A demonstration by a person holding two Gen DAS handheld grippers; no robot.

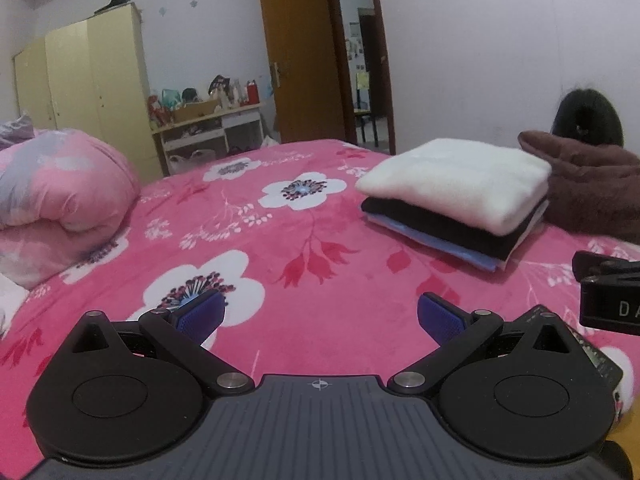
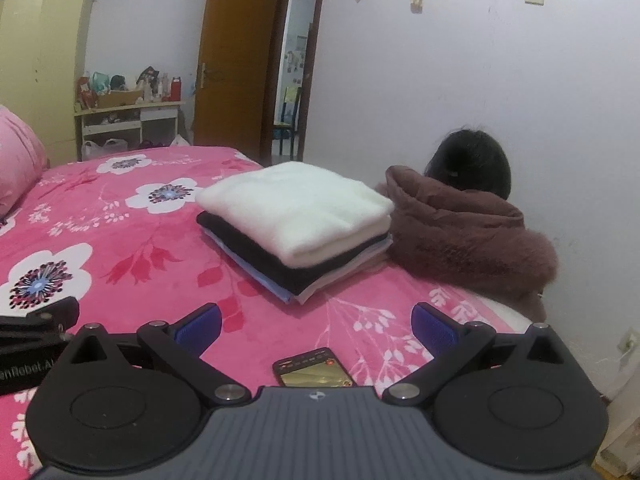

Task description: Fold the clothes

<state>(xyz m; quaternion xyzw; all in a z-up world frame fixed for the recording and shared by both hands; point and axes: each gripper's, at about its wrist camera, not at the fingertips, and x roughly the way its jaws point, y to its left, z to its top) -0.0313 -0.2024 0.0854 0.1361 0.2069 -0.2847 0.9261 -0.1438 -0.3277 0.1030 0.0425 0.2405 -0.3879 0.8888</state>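
Pink flowered bedspread [image 1: 280, 240] fills the bedroom view, a rolled pink quilt [image 1: 60, 200] at its left. Left gripper [image 1: 320, 316] hovers wide open, holding nothing. Right of centre lies the stack of folded clothes [image 2: 296, 228], white on top, touching a brown coat [image 2: 468, 236]. Right gripper [image 2: 316, 328] gapes empty above a phone [image 2: 312, 368].

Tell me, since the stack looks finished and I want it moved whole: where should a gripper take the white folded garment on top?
Judging by its pose, grip the white folded garment at its rounded folded edge facing the right gripper, coming in low from the near side. That edge looks thick and closed, so layers should stay together.
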